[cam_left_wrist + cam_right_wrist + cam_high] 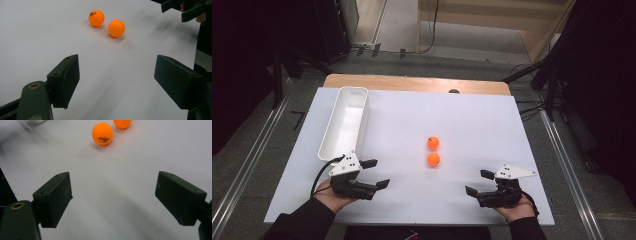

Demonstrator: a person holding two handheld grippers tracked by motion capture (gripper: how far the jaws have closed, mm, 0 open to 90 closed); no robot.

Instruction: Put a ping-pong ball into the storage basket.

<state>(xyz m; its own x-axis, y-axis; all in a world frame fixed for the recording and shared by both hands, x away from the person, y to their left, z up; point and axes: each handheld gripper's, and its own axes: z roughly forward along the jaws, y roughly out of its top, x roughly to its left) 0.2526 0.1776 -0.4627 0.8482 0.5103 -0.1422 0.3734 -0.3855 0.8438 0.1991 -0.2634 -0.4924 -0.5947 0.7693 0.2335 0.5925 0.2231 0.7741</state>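
While lying just apart, two orange balls look glossy, one printed.

Overhead view; two low gripper views

Tray: long white plastic bin, left side, lengthwise.
Surface: white sheet over wooden table.
Floor: grey, cables right.
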